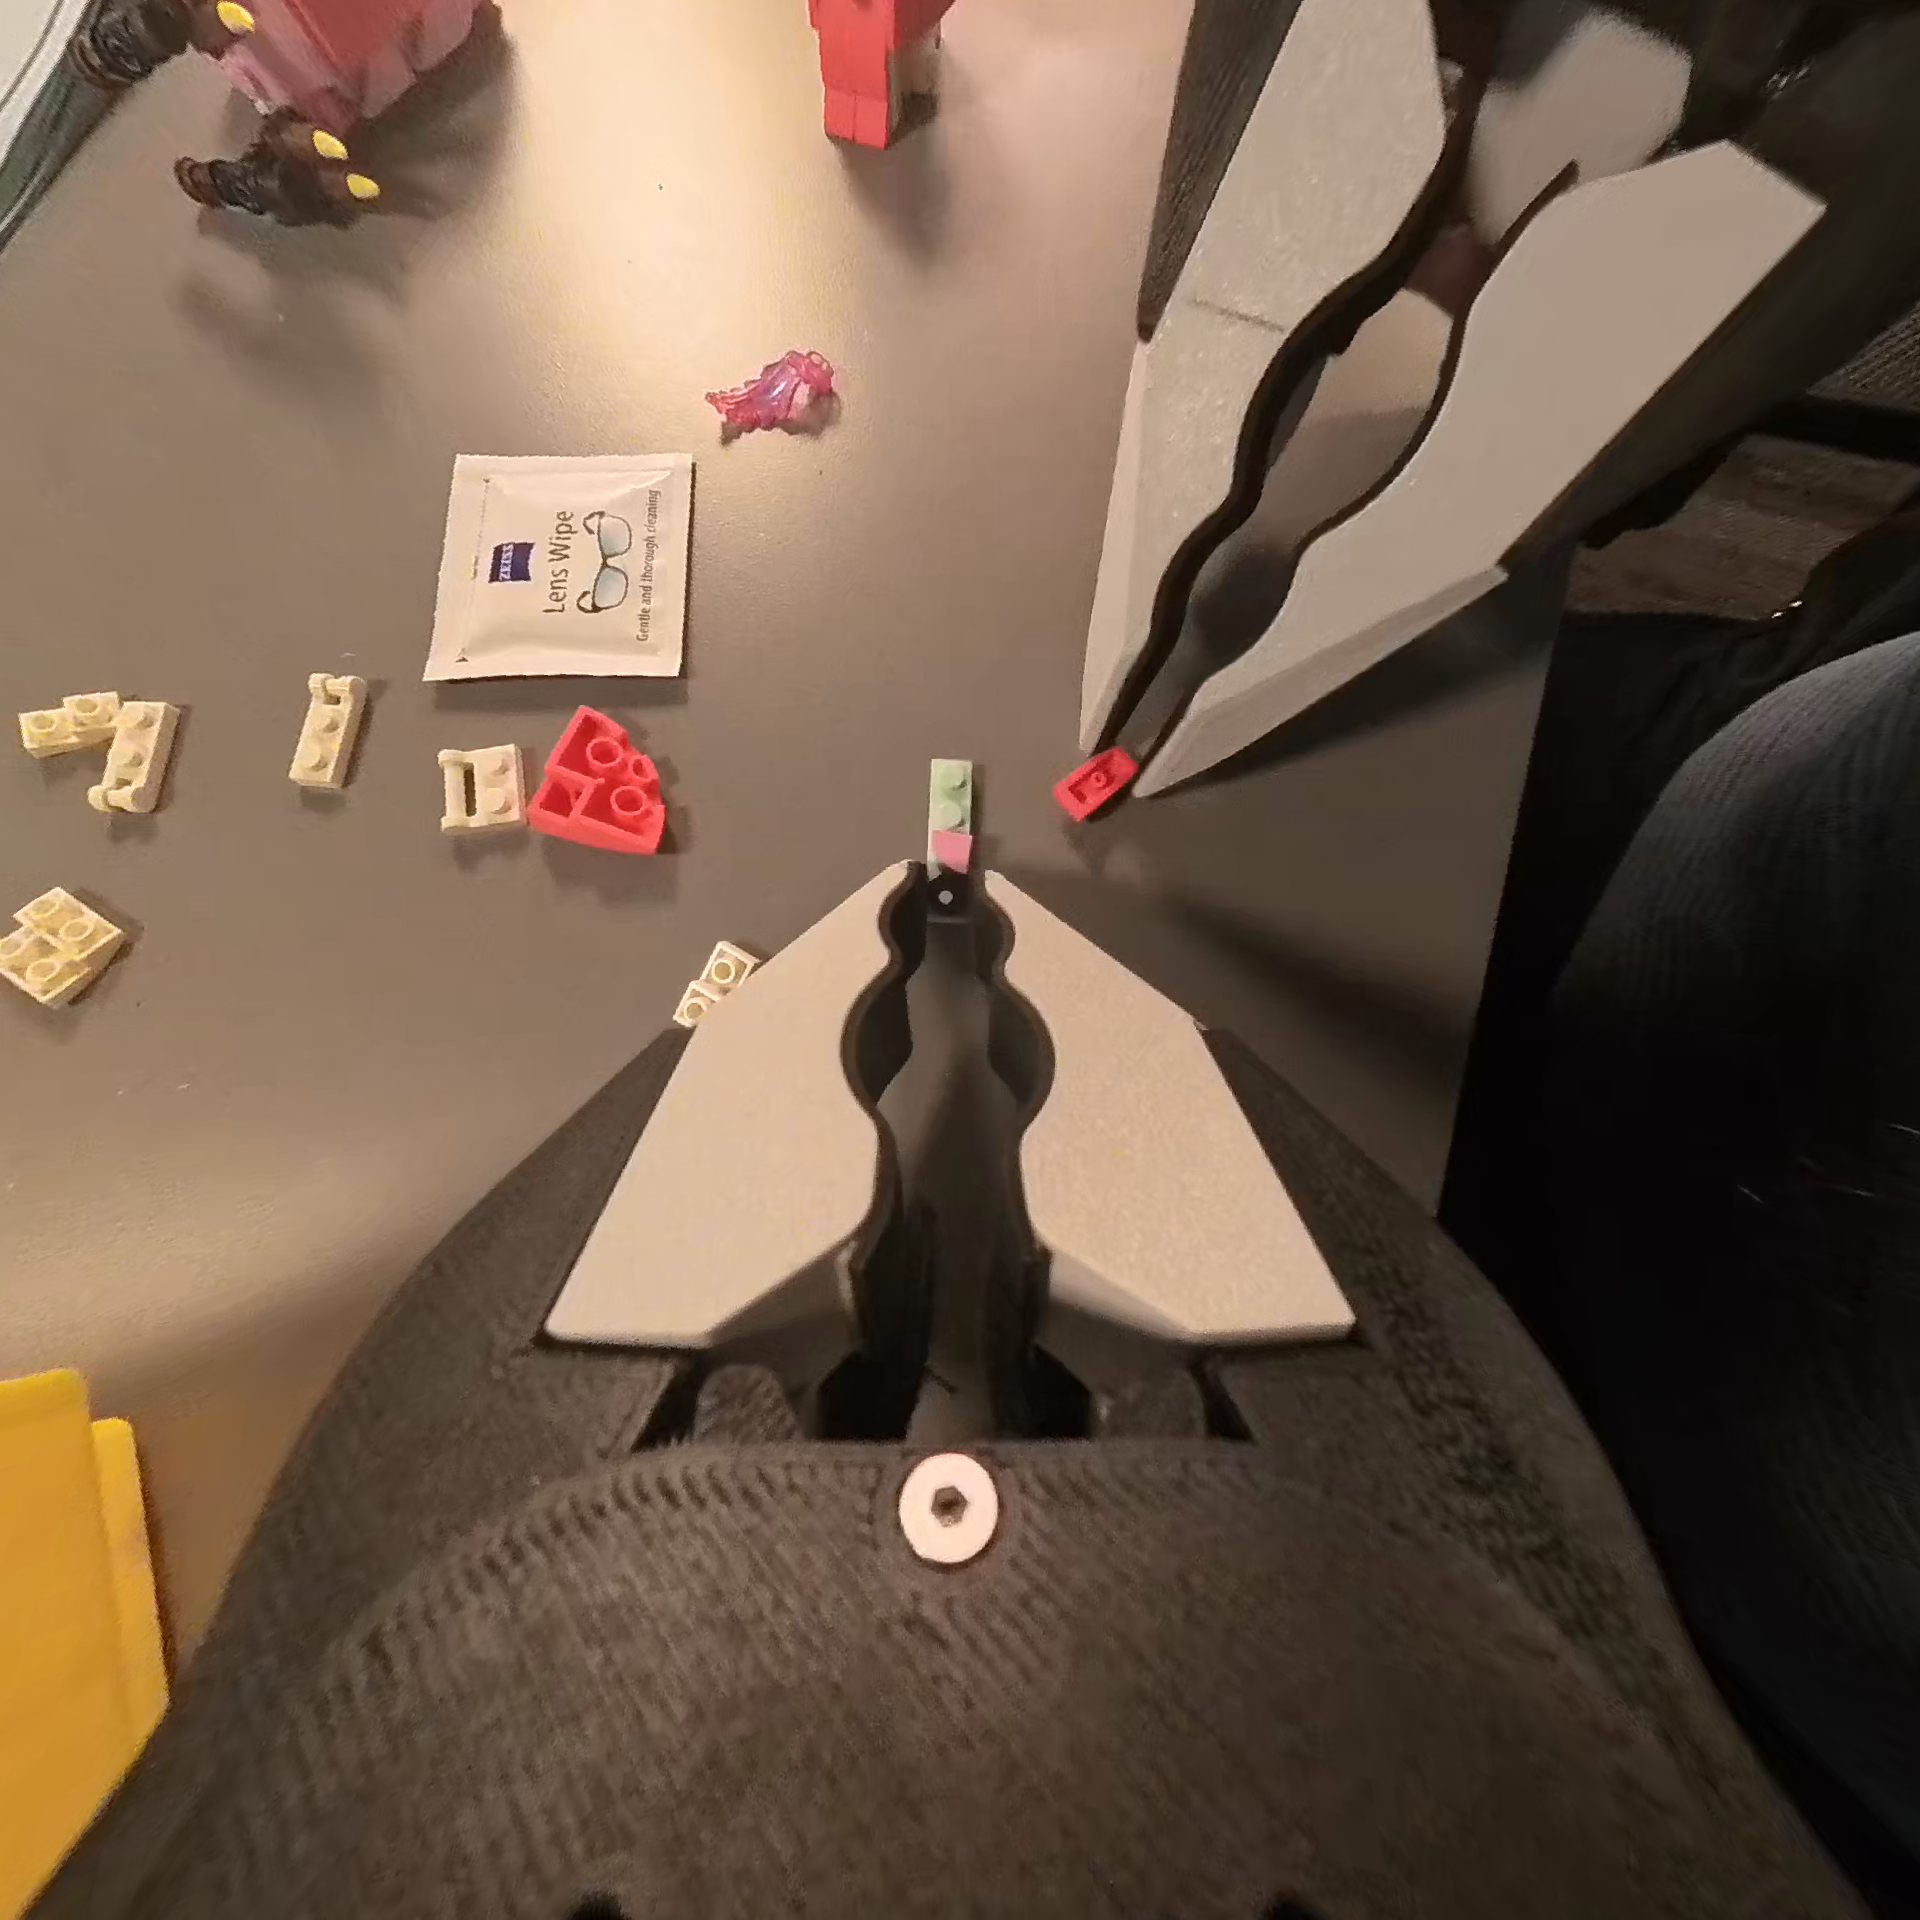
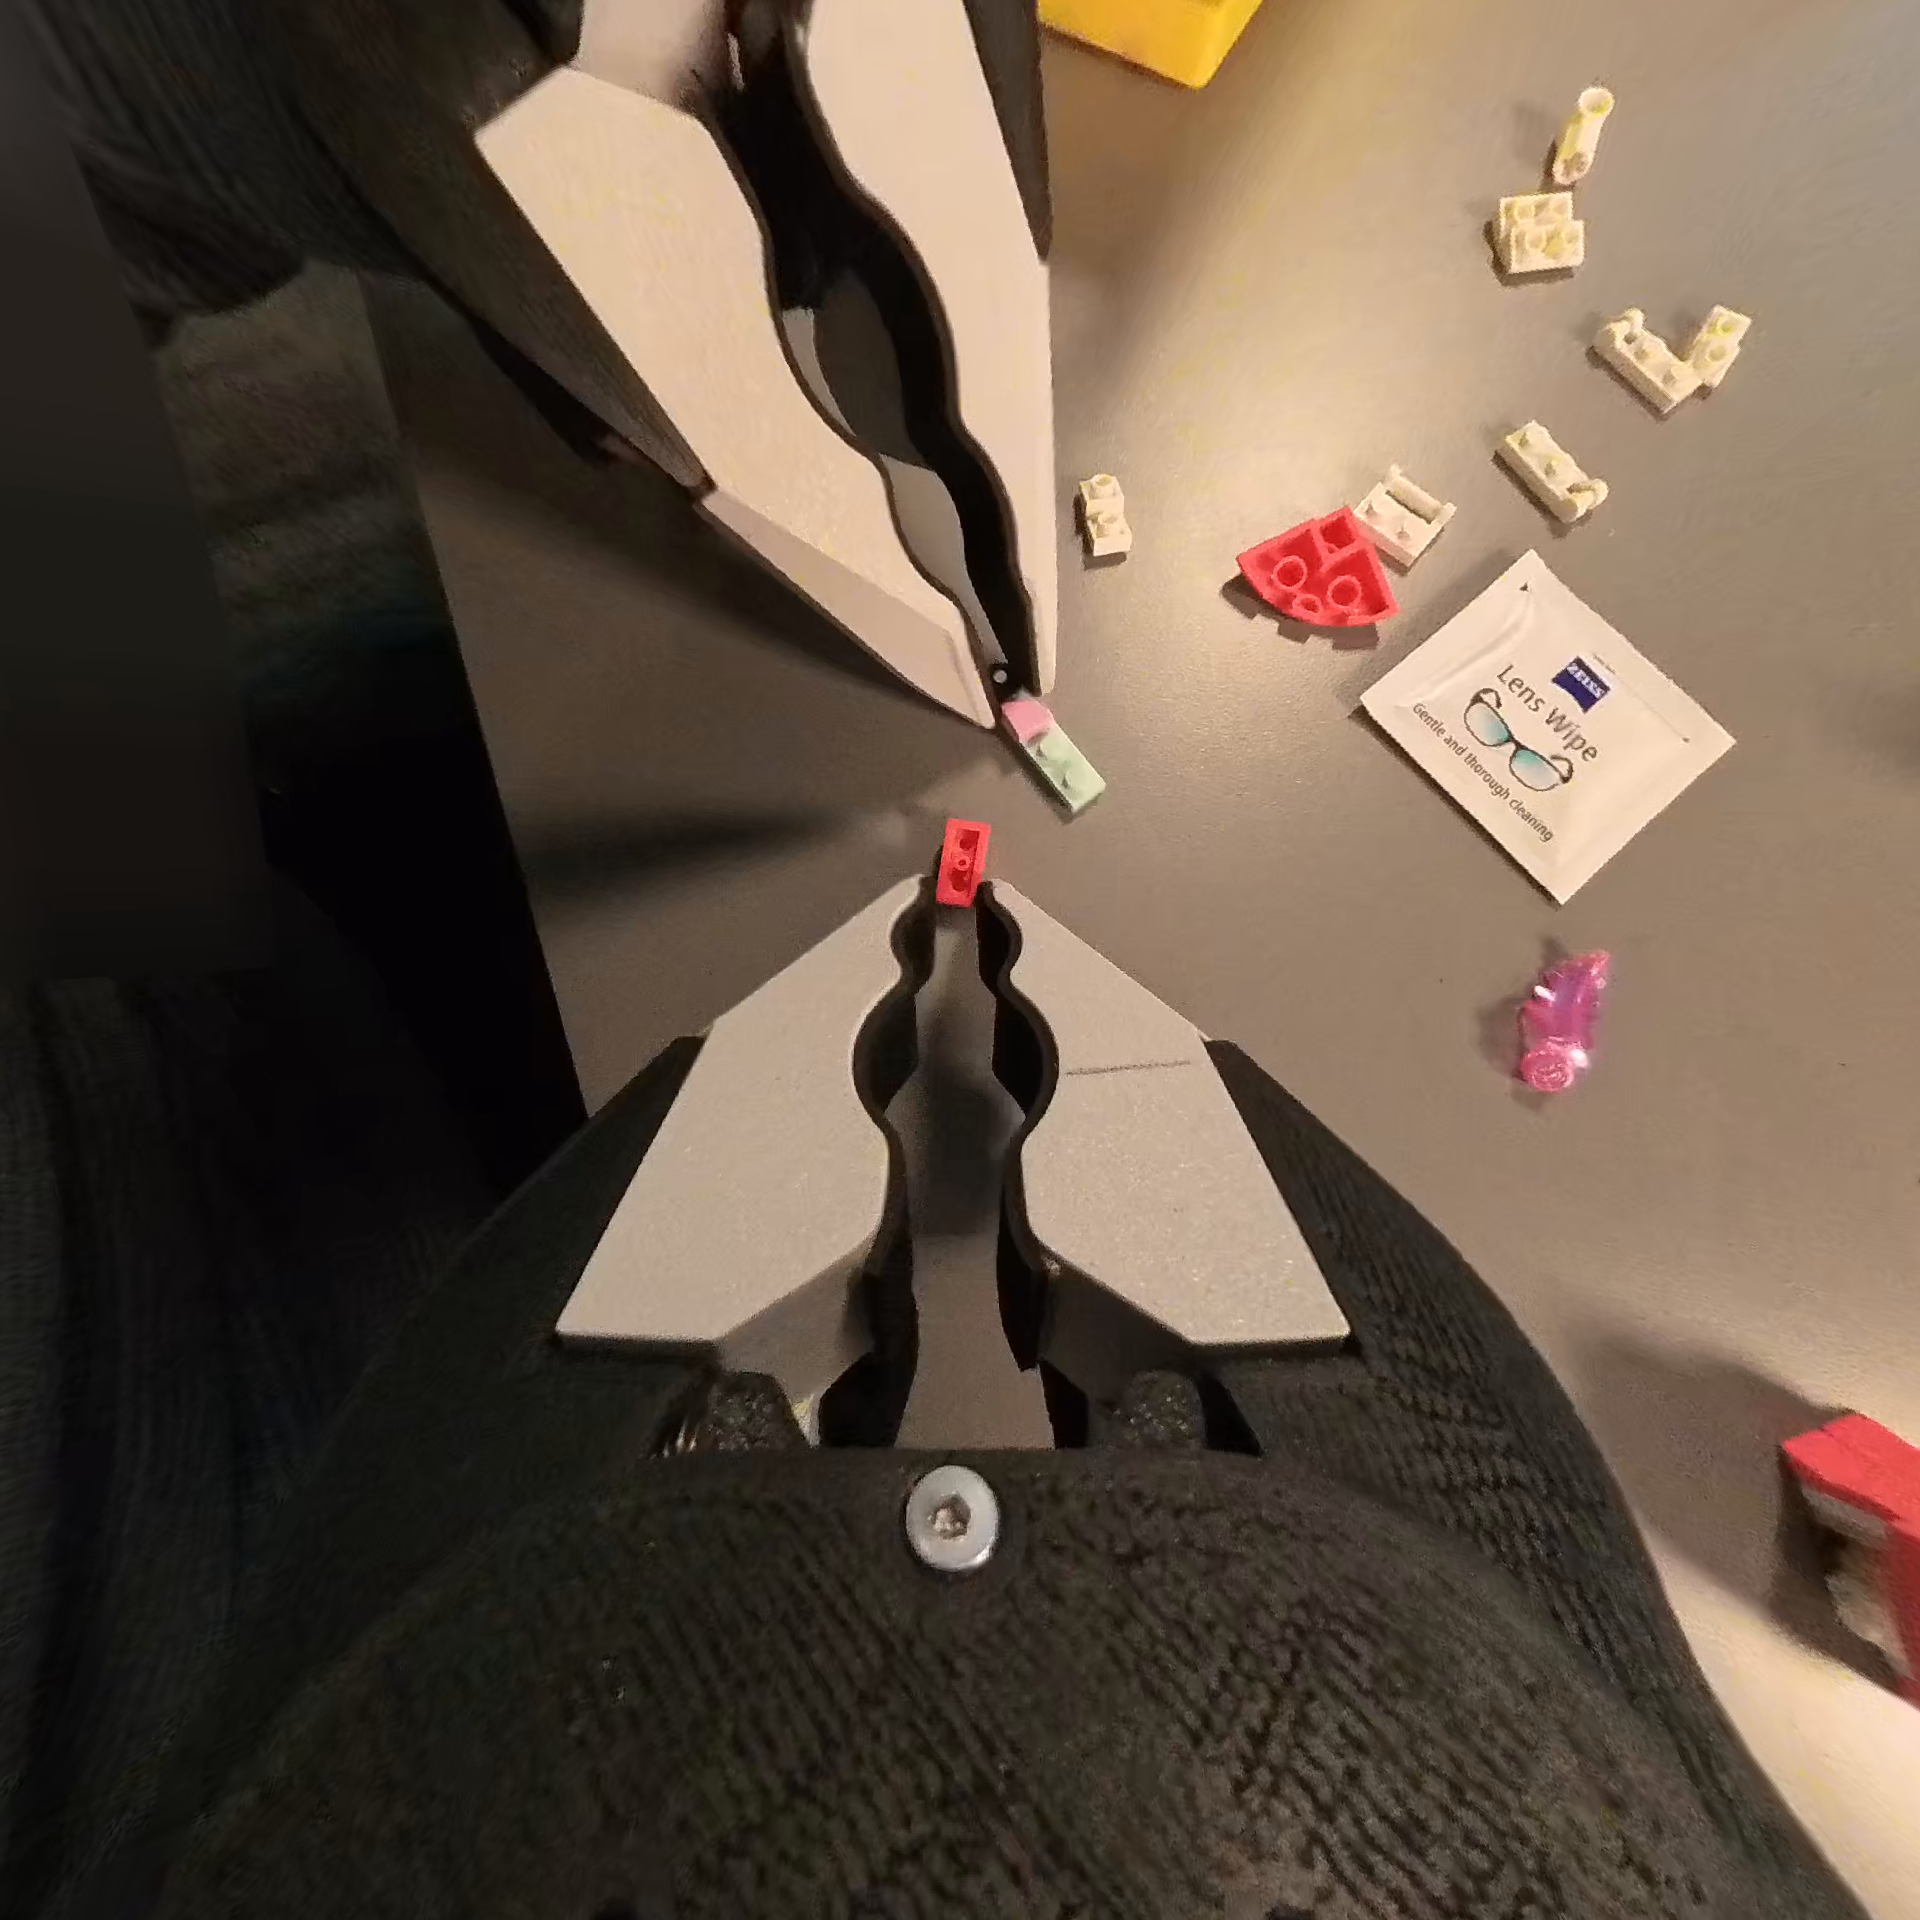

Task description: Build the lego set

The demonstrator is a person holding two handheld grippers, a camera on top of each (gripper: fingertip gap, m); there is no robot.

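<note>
My left gripper [image 1: 948,868] is shut on a small stack of toy bricks: a pale green plate [image 1: 951,793] with a pink piece [image 1: 954,852] on its near end and a black piece between the pads. The stack also shows in the right wrist view [image 2: 1060,758], held above the grey table [image 1: 831,260]. My right gripper [image 2: 961,888] is shut on a small red brick [image 2: 961,860], studs' underside facing up. In the left wrist view that red brick [image 1: 1093,781] sits at the right gripper's tips, just right of the green plate and apart from it.
On the table lie a red wedge brick [image 1: 601,781], several cream bricks [image 1: 327,727], a white wipe sachet [image 1: 561,566], a translucent pink piece [image 1: 774,390], a pink and brown brick figure [image 1: 312,94], a red brick build [image 1: 868,62] and a yellow box [image 1: 62,1621]. Less than 4 cm separates the two grippers' tips. The left tips stand about 10 cm off the white wipe sachet [image 1: 561,566]. It is also in sight in the right wrist view [image 2: 1539,716].
</note>
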